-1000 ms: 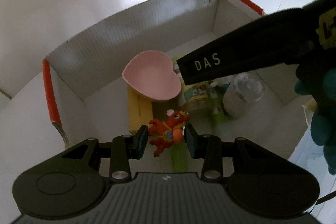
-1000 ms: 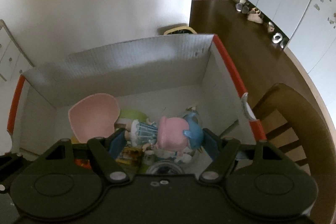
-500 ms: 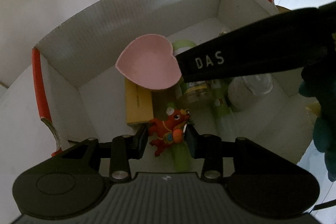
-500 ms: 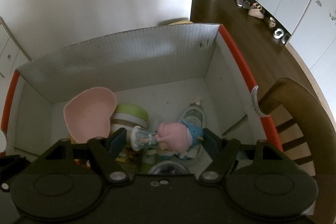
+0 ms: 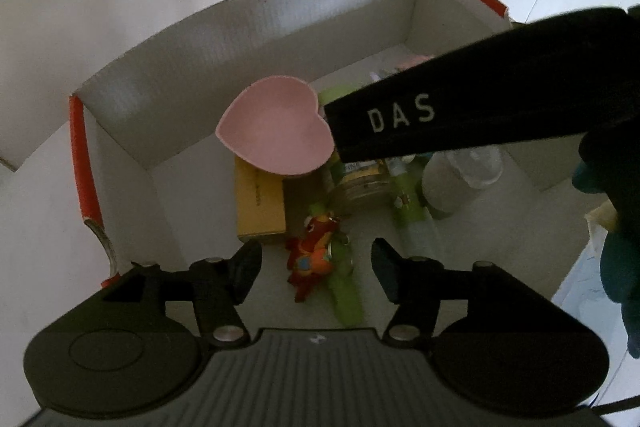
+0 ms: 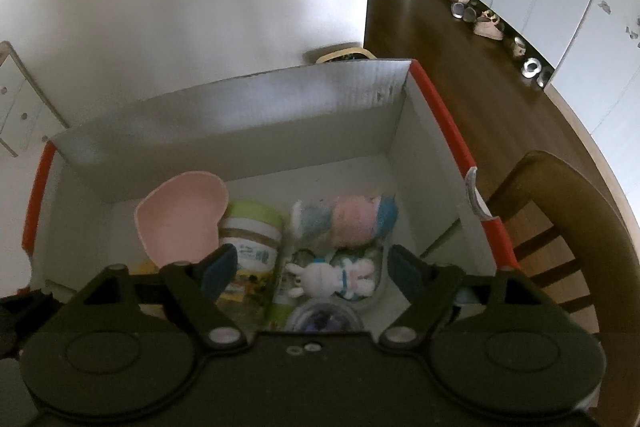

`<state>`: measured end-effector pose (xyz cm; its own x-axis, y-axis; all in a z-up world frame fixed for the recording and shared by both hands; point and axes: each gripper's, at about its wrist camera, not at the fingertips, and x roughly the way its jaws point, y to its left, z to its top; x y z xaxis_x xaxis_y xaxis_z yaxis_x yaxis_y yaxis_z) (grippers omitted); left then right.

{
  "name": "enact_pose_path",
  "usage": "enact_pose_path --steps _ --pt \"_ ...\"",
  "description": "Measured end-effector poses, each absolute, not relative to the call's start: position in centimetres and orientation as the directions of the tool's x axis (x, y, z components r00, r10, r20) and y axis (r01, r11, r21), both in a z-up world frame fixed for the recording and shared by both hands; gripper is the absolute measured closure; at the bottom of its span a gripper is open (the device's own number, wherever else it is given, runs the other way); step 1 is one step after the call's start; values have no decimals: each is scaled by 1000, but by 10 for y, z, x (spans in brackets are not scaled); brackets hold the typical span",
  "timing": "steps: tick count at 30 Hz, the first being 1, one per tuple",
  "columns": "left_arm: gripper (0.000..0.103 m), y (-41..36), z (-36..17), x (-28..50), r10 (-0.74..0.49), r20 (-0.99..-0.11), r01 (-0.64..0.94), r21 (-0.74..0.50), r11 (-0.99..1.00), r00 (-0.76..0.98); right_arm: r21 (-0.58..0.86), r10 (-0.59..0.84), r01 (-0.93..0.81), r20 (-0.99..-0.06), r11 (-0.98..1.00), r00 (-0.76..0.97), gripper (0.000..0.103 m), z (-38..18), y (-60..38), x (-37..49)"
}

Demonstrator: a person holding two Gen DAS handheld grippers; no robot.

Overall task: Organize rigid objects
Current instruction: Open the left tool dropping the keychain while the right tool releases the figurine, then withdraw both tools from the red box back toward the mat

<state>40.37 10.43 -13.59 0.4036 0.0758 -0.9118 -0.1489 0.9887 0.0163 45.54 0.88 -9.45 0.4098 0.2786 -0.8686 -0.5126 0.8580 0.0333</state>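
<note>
Fingers of the left gripper [image 5: 316, 267] are spreading, the red dragon toy [image 5: 314, 251] lying free between them on the box [image 5: 248, 27] floor. Right gripper [image 6: 308, 267] jaws are widening too, above a blurred pink-and-blue doll [image 6: 352, 219]. A black bar [image 5: 460, 115] crosses over the jar [image 5: 360, 183], beside the pink heart dish [image 5: 276, 131].

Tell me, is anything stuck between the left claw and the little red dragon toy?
Nothing visible is. The left claw hangs right above the red dragon toy, its jaws opening and touching nothing. The toy lies on the floor of the cardboard box, partly on a green stick, beside a yellow box.
</note>
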Motion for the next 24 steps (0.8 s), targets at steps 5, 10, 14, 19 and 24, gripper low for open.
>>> enact_pose_path --steps 5,10,14,19,24 --pt "40 98 -127 389 66 -901 -151 1 989 429 42 293 -510 -858 859 422 19 -85 4 451" --pt "40 95 -114 384 64 -888 -163 -13 987 455 53 311 -511 -845 858 435 16 -69 -3 444" --pt "40 99 -104 377 57 -872 -170 -31 985 486 65 328 -511 -834 857 443 14 -57 -8 436" --pt "40 96 -87 364 56 -851 -172 -42 984 523 68 346 -519 -817 852 461 13 -39 -12 424" --pt "33 91 -73 348 56 -823 -163 -45 986 565 73 367 -525 -796 848 482 12 -20 -21 409"
